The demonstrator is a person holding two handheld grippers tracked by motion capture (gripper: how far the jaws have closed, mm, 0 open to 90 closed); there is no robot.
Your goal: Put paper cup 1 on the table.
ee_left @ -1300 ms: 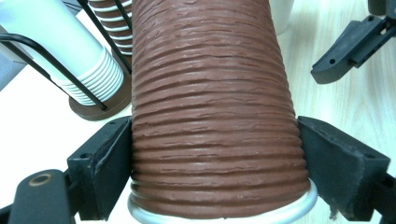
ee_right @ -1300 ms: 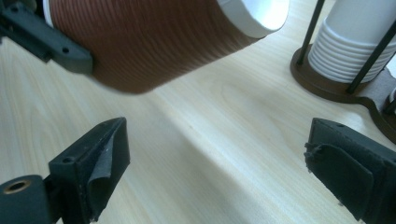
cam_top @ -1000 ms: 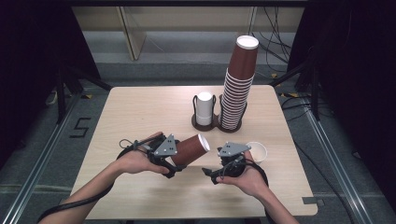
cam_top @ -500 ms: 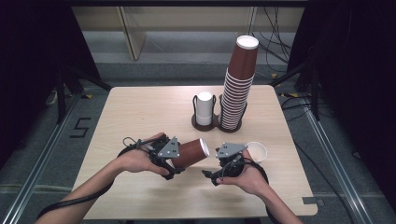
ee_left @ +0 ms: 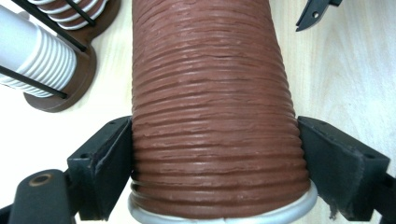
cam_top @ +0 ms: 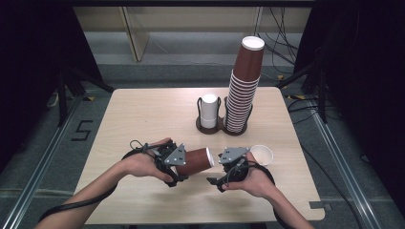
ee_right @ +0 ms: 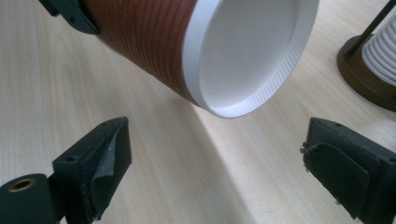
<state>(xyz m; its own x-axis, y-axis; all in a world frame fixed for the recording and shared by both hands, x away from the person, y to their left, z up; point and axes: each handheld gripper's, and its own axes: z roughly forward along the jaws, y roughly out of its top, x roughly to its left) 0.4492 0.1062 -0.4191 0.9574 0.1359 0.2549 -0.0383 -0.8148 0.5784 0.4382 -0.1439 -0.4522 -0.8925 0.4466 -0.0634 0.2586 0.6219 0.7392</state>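
The left gripper (cam_top: 177, 163) clenches a brown ribbed cup (cam_top: 195, 160) across its body, one jaw on each side. The cup lies on its side above the bench (cam_top: 143, 114), its long axis running from nine to three o'clock in the high view, its white lid (ee_right: 250, 51) pointing toward three o'clock at the right gripper (cam_top: 227, 172). That gripper's jaws stand released, nothing between them, after closing slightly. A loose white lid (cam_top: 262, 154) lies at two o'clock from it.
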